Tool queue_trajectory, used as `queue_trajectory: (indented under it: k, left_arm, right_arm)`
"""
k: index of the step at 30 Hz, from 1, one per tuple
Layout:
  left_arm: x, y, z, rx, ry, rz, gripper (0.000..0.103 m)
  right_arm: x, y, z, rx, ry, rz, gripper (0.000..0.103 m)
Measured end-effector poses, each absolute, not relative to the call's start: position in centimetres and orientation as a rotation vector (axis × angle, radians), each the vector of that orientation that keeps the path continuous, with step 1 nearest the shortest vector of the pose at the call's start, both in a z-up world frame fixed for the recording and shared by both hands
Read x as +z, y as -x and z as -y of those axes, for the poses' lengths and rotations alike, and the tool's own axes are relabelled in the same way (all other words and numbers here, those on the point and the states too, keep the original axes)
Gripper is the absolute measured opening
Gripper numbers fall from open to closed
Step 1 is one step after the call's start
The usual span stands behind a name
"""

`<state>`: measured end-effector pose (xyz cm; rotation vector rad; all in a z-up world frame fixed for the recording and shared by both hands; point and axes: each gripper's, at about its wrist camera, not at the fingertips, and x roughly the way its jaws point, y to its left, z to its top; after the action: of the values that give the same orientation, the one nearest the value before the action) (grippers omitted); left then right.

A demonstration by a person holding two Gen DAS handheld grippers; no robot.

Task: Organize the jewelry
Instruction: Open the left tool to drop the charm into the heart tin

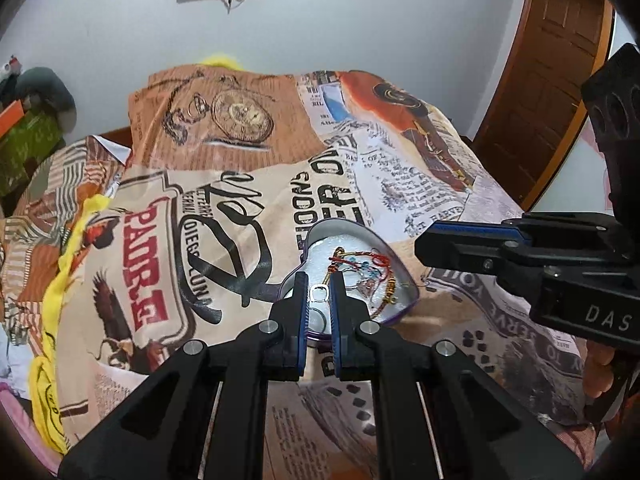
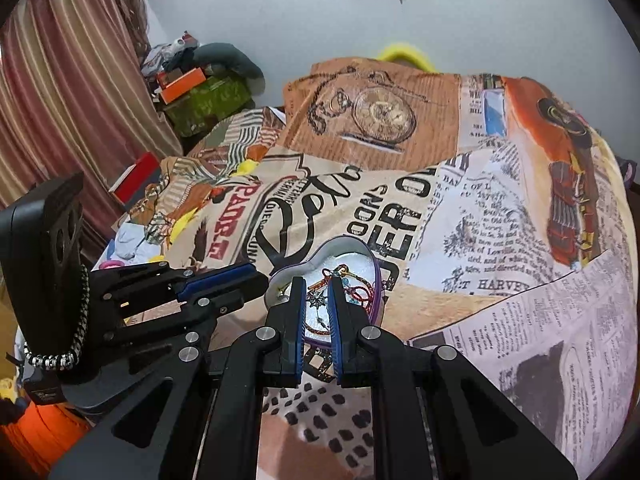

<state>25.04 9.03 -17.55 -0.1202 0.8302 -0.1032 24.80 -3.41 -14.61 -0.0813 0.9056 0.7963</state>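
Observation:
A heart-shaped tin (image 1: 394, 246) with a purple rim lies open on the printed bedspread and holds red and gold bracelets (image 1: 360, 268) and beaded pieces. My left gripper (image 1: 320, 292) hovers over the tin's near edge, jaws narrowly apart around a small silver square ring (image 1: 320, 293). Another silver ring (image 1: 318, 315) lies below it in the tin. In the right wrist view the tin (image 2: 362, 246) sits just ahead, and my right gripper (image 2: 318, 300) hangs over it, jaws narrowly apart, framing a star-shaped charm (image 2: 317, 300). I cannot tell whether it grips it.
The bedspread (image 1: 240, 200) with newspaper print covers the whole bed. A yellow cloth (image 1: 60, 280) lies along the left side. Boxes and clutter (image 2: 192, 92) stand by the striped curtain (image 2: 60, 100) at the far left. A wooden door (image 1: 552, 80) is at the right.

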Motion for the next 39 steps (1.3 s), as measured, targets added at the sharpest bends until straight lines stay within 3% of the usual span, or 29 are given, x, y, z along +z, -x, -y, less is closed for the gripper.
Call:
queue_trajectory:
  k: [17, 27, 34, 39]
  left_arm:
    - [-20.0, -27.0, -9.3, -0.111, 0.129, -0.888, 0.008]
    - [-19.5, -26.2, -10.0, -0.095, 0.147, -0.903, 0.010]
    - [-17.8, -24.9, -10.4, -0.053, 0.141, -0.861, 0.032]
    - [-16.0, -23.4, -10.4, -0.033, 0.112, -0.828, 0.032]
  right_arm:
    - [-17.9, -26.4, 1.1, 0.818, 0.135, -1.015, 0.010]
    - [-17.5, -26.0, 1.0, 0.796, 0.181, -0.985, 0.010]
    - [-17.0, -25.3, 1.0, 0.765, 0.216, -0.950, 0.029]
    - [-15.8, -24.4, 1.5, 0.749, 0.217, -0.906, 0.037]
